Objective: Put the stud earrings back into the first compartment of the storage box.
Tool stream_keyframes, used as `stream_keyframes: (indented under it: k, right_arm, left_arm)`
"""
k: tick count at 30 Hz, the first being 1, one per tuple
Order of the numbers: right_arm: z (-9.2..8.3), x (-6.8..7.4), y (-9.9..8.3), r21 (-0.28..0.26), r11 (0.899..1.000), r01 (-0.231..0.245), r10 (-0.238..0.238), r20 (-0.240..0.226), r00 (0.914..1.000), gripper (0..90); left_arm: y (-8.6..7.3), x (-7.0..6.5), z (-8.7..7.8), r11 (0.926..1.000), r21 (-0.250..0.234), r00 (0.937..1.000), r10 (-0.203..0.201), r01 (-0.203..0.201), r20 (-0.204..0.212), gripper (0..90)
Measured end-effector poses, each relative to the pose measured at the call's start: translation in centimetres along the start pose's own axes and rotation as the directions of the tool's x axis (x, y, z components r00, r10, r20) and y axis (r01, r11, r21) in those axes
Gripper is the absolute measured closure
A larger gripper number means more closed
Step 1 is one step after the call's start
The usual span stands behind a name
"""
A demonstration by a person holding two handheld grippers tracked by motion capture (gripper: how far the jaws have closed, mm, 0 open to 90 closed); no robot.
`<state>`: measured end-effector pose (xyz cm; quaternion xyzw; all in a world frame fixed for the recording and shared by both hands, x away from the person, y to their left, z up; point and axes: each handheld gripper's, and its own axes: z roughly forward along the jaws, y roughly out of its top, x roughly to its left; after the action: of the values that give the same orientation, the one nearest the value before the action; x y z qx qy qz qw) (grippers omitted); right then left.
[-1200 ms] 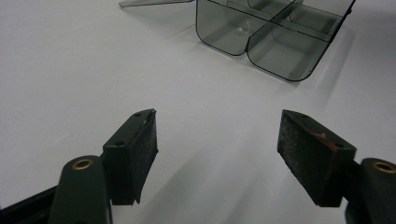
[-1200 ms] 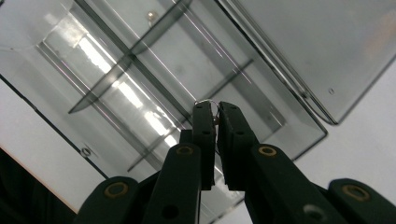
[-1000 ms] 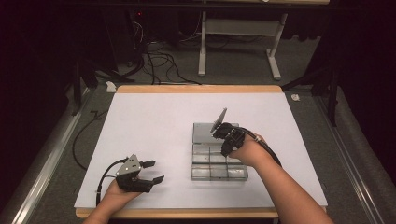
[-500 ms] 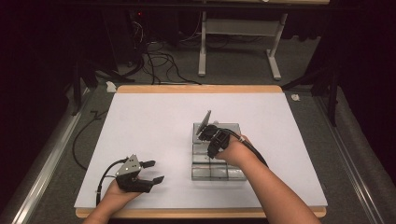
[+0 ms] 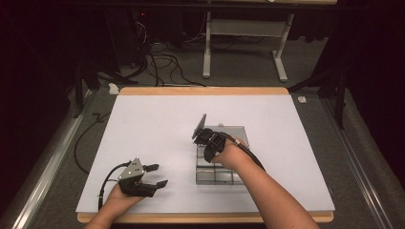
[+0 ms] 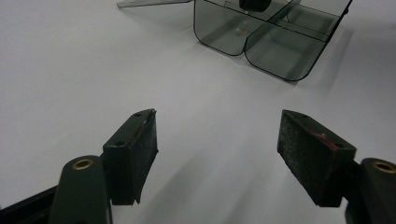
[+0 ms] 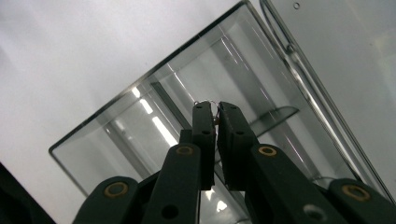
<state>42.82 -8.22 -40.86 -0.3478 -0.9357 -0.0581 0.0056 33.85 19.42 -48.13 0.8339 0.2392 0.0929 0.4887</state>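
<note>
Lying on the white worktop [image 5: 157,119], right of its middle, is a clear smoky plastic box [image 5: 217,174] with several compartments, and its hinged lid [image 5: 199,126] stands up, tilted, at the far left corner of the box. The right tongs [image 5: 201,135] are over the far part of the box, held by the person's right hand [image 5: 228,155], whose forearm crosses the near compartments. In the right gripper view the right tongs [image 7: 215,122] have their jaws almost pressed together, with only a thin gap, and a clear panel [image 7: 187,116] of the box lies just behind their tips; something small and thin seems to sit between the tips, but I cannot tell what it is. The left tongs [image 5: 154,175] rest low near the front left of the worktop, well apart from the box, in the left hand [image 5: 122,198]. In the left gripper view the left tongs [image 6: 217,154] are spread wide with nothing between them, and the box [image 6: 261,32] is farther ahead
</note>
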Motion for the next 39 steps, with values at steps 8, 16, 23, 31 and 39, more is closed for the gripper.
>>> stream_keyframes:
  k: [8,16,23,31,39]
  right_arm:
    - [1.5,0.0,0.8,0.027,1.0,0.0,0.0,0.003,1.0,86.2]
    - [2.2,-0.1,0.6,0.042,0.999,-0.028,0.028,0.005,0.9996,83.7]
    - [0.8,-0.3,0.1,-0.005,1.0,-0.022,0.022,-0.007,0.9997,82.4]
    - [-2.1,-1.6,-1.9,-0.041,0.998,-0.051,0.052,0.015,0.9985,81.7]
    - [-3.5,-4.1,-5.9,-0.029,0.99,-0.141,0.142,0.045,0.9888,79.8]
  left_arm:
    - [0.0,0.0,0.0,1.0,-0.001,1.0,-0.002,0.002,0.002,29.1]
    - [0.0,0.0,0.0,1.0,-0.001,1.0,-0.001,0.001,0.0,29.2]
    - [0.0,0.0,0.0,1.0,-0.001,1.0,-0.003,0.003,0.001,29.1]
    - [0.0,0.0,0.0,1.0,-0.002,1.0,-0.002,0.002,0.0,29.2]
    - [0.0,0.0,0.0,1.0,-0.001,1.0,-0.004,0.004,0.0,29.1]
